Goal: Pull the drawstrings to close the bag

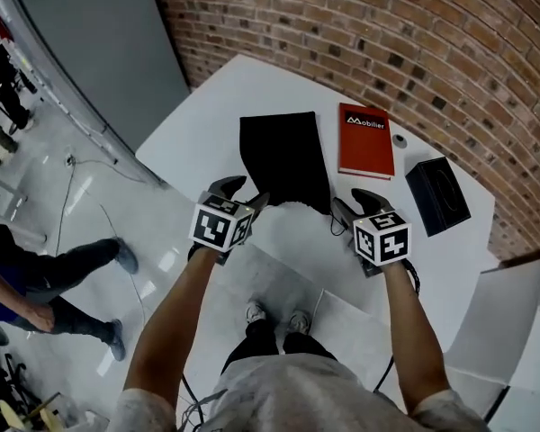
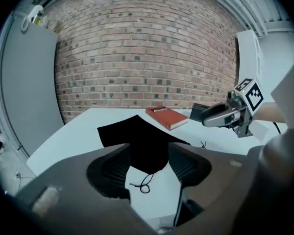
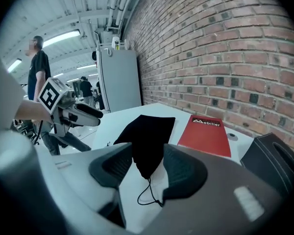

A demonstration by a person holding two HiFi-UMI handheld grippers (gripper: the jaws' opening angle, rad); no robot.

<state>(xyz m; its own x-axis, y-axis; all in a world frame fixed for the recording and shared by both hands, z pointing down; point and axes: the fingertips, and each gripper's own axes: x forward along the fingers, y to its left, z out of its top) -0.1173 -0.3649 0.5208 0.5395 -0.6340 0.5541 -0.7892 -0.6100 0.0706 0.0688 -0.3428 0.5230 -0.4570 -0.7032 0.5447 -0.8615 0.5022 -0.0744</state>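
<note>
Head view: the person is holding the left tongs and the right tongs low over the white tabletop, one at each near corner of the black bag.
Left tongs: the jaws are standing wide apart and are gripping nothing. The left drawstring is lying as a small loop on the tabletop and is showing in the gap between them, untouched.
Right tongs: these jaws are also standing wide and are carrying nothing. The right drawstring is trailing out of the bag's near corner and is curling close to the right-hand jaw.
Bag: it is lying flat straight ahead of both tongs, with its cord end pointing towards them. The mouth is not looking gathered yet.
Step in hand: I am judging that each tongs is lining up on its own cord, so the pulling is not yet beginning.
Doing it well: each tongs is needing to go down until the thin cord is sitting between the ribbed pads, and to close on the cord only, not on the cloth. After that the two are probably needing to pull apart evenly and sideways, so that the bag is not sliding on the smooth tabletop.
Writing: the red book, lying beyond the right tongs and just beside the bag, is carrying the word "Mobilier" in white on a dark patch.
Other print: the black box, further out on the right of the right tongs, is showing no print that I am able to read.
</note>
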